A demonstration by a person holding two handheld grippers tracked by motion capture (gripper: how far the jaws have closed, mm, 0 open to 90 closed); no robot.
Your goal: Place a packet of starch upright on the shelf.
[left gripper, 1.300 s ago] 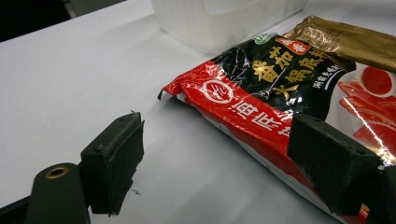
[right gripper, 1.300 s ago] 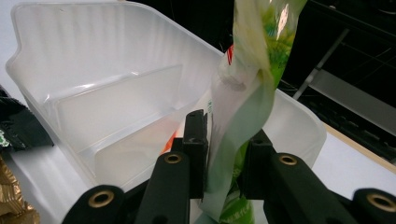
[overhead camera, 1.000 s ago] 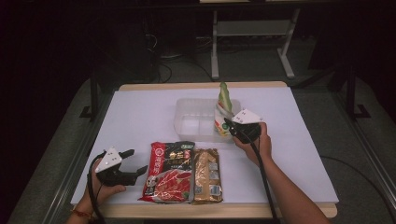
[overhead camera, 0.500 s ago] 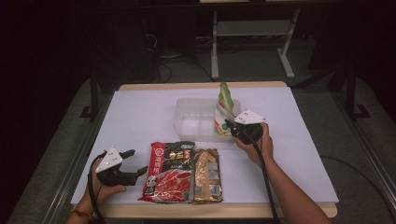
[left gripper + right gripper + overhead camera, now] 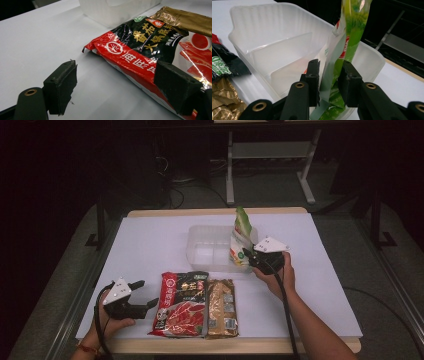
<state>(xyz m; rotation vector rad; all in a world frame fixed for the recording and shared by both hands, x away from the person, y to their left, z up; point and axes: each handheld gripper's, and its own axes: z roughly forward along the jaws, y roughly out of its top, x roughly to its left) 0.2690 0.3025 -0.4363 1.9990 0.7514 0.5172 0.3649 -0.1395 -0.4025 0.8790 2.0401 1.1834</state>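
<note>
— Right claw: just easing open around the green packet, pads slack beside it, no real grip.

— Packet upright at the right end of the clear box, mid-desk toward the far edge, top sticking well above the rim. Likely to tip?

— Possibly, being tall and thin. Open slowly the rest of the way, then wait a beat and watch for a lean.

— And then?

— Draw straight back toward the near edge, level, without brushing the packet or snagging the box wall.

— Left claw?

— Wide open, holding nothing, near the front left corner, just beside the red packet, with a gold packet touching that one's far side. Leave parked there for now.
</note>
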